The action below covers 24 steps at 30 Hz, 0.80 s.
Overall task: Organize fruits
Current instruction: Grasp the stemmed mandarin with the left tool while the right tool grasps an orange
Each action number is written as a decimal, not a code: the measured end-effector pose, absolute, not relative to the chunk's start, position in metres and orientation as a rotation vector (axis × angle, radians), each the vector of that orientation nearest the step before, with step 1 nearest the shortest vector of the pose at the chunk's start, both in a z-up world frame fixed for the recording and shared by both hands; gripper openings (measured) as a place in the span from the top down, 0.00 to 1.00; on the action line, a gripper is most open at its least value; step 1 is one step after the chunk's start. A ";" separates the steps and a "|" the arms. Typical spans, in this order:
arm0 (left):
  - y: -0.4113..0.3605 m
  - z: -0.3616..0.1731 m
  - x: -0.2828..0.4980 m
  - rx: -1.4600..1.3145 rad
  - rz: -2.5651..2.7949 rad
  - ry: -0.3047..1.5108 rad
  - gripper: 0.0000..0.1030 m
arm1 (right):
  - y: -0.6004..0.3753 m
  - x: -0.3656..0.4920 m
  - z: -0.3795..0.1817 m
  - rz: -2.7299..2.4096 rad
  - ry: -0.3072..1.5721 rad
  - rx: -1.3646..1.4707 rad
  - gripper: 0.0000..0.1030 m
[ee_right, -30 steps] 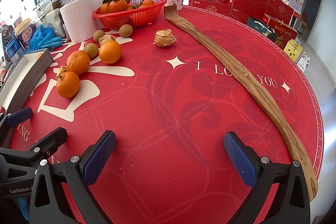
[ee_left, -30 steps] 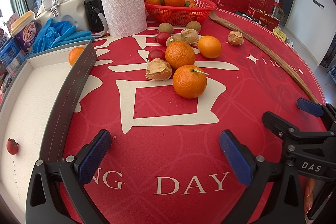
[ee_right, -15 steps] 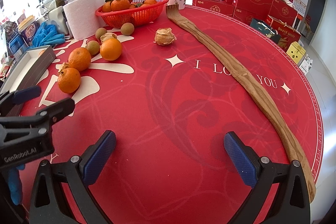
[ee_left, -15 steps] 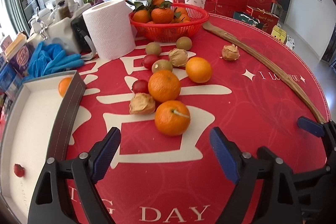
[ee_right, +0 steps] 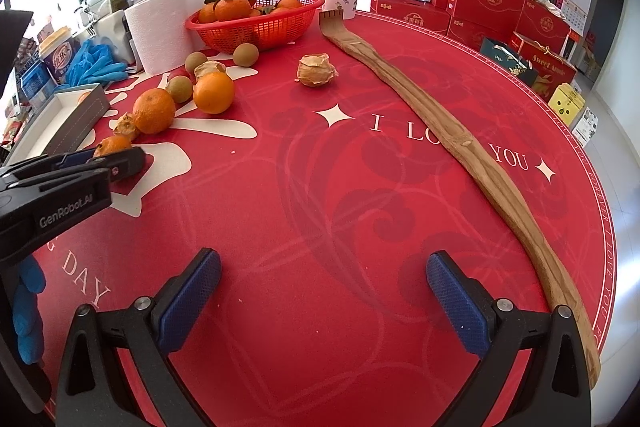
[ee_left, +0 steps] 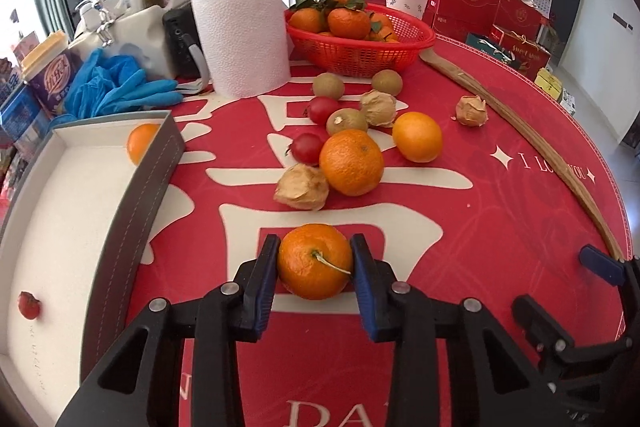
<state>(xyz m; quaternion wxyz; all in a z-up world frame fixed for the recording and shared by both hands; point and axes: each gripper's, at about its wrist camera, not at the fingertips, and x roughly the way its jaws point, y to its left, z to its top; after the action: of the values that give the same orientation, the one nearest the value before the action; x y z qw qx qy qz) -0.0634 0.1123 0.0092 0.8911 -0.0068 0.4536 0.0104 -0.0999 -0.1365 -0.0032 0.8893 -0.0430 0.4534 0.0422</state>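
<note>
My left gripper (ee_left: 315, 273) is shut on a stemmed orange (ee_left: 314, 261) on the red mat; both blue pads touch its sides. It also shows in the right wrist view (ee_right: 112, 145). Beyond it lie more oranges (ee_left: 351, 162), cherry tomatoes (ee_left: 306, 148), kiwis (ee_left: 346, 121) and husked fruits (ee_left: 302, 187). A grey-walled white tray (ee_left: 132, 195) at left holds an orange (ee_left: 140, 143) and a small red fruit (ee_left: 29, 305). My right gripper (ee_right: 324, 291) is open and empty over bare mat.
A red basket of oranges (ee_left: 360, 43) and a paper towel roll (ee_left: 242, 39) stand at the back. Blue gloves (ee_left: 112, 87) and bottles crowd the back left. A long wooden back scratcher (ee_right: 452, 147) lies along the right. One husked fruit (ee_right: 316, 71) lies apart.
My left gripper moved forward over the mat and closed on the nearest stemmed orange. The right gripper stayed open and hardly moved.
</note>
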 end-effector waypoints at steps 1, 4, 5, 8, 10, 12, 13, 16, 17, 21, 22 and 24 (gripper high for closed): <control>0.118 0.009 -0.067 -0.017 0.024 0.937 0.63 | -0.137 -0.100 -0.003 0.087 0.941 -0.089 0.00; 0.131 0.009 -0.074 -0.035 0.030 0.921 0.63 | -0.137 -0.100 -0.003 0.087 0.941 -0.089 0.00; 0.134 0.009 -0.074 -0.037 0.033 0.913 0.63 | -0.137 -0.100 -0.003 0.087 0.941 -0.089 0.00; 0.142 0.008 -0.075 -0.056 0.039 0.896 0.63 | -0.136 -0.098 -0.003 0.093 0.944 -0.094 0.00; 0.143 0.009 -0.077 -0.065 0.031 0.900 0.63 | -0.133 -0.090 -0.002 0.110 0.962 -0.104 0.00; 0.145 0.009 -0.080 -0.069 0.022 0.896 0.62 | -0.128 -0.075 -0.001 0.110 0.998 -0.105 0.00; 0.144 0.009 -0.081 -0.070 0.021 0.893 0.62 | -0.124 -0.065 -0.001 0.108 1.010 -0.104 0.00; 0.149 0.009 -0.083 -0.094 0.014 0.889 0.62 | -0.109 -0.038 -0.002 0.116 1.001 -0.105 0.00; 0.151 0.009 -0.084 -0.102 0.012 0.888 0.62 | -0.104 -0.030 -0.002 0.118 0.998 -0.103 0.00; 0.150 0.009 -0.084 -0.098 0.017 0.889 0.62 | -0.091 -0.010 0.004 0.185 0.984 -0.016 0.00; 0.150 0.009 -0.083 -0.095 0.019 0.889 0.62 | -0.087 -0.007 0.005 0.195 0.979 -0.013 0.02; 0.150 0.009 -0.083 -0.095 0.018 0.889 0.62 | -0.078 -0.003 0.006 0.215 0.970 -0.029 0.13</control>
<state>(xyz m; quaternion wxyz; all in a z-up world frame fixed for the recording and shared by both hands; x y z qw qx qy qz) -0.0833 0.1504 0.0087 0.9017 -0.0459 0.4298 0.0089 -0.0025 -0.0779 0.0058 0.8790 -0.0137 0.4654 0.1029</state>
